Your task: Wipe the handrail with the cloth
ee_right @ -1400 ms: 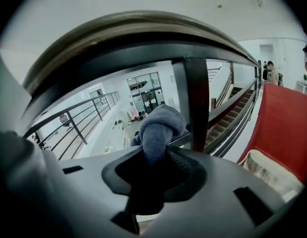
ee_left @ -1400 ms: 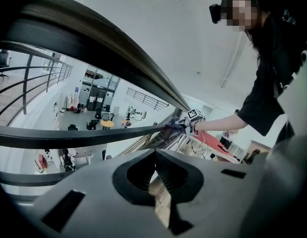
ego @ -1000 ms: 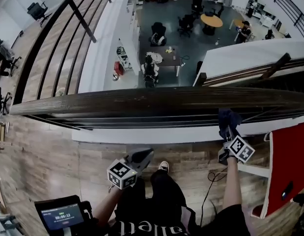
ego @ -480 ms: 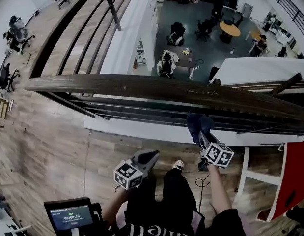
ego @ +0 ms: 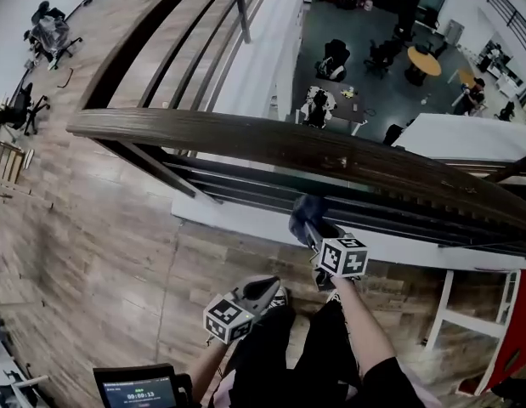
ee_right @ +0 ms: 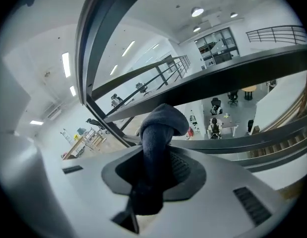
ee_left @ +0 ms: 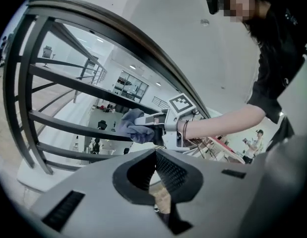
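- On the balcony, from the head view: the dark wooden handrail point(ego: 271, 147) runs across in front of the person. The right gripper point(ego: 313, 235) holds a bunched dark-blue cloth point(ego: 305, 211) below the rail's near edge, in front of the thin bars point(ego: 246, 184). The cloth looks apart from the rail top, so I judge no wiping stroke is on the wood at this instant. The rail shows no wiped or unwiped patch, so I cannot tell how much is done.
- In the same view the left gripper point(ego: 264, 289) hangs low near the person's legs, well apart from the rail.
- In the left gripper view: its jaws are pressed together with nothing between them. Across from it the cloth point(ee_left: 129, 128) sits level with a lower bar, under the curving handrail point(ee_left: 118, 36).
- In the right gripper view: the jaws are clamped on the cloth point(ee_right: 160, 128), whose rolled end sticks out past them toward the bars.
- Containers: no bin, bucket or tray shows in any view, so there are no contents to report.
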Action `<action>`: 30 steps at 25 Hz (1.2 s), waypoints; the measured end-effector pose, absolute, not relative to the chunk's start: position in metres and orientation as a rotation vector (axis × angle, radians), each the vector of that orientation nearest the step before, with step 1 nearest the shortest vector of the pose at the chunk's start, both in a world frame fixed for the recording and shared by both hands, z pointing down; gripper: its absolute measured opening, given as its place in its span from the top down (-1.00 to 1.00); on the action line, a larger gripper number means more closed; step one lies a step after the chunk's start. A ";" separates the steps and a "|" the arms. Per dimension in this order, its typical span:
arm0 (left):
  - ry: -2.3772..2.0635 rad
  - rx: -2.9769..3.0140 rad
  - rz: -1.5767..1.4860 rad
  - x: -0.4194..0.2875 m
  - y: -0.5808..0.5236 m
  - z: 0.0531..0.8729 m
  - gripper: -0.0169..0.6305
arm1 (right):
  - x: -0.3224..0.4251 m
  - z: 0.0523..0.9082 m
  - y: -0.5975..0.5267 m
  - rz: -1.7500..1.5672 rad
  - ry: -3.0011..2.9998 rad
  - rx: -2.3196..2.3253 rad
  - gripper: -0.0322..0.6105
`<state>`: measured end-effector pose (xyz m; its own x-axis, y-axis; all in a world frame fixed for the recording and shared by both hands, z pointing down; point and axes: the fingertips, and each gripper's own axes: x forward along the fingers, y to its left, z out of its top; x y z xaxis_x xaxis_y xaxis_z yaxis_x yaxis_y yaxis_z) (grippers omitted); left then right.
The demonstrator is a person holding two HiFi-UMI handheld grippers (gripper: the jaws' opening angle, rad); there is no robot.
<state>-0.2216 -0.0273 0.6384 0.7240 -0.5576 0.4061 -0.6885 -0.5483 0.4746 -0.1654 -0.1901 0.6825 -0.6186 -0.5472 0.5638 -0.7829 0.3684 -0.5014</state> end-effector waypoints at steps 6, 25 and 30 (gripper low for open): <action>-1.046 2.225 0.201 -0.284 -0.034 0.651 0.94 | -0.269 0.707 -0.214 1.086 -2.372 1.034 0.58; -0.960 2.226 0.240 -0.277 -0.024 0.688 0.94 | -0.165 0.785 -0.250 1.177 -2.083 1.309 0.58; -0.915 2.272 0.257 -0.238 -0.040 0.681 0.94 | -0.091 0.787 -0.251 1.205 -2.037 1.407 0.58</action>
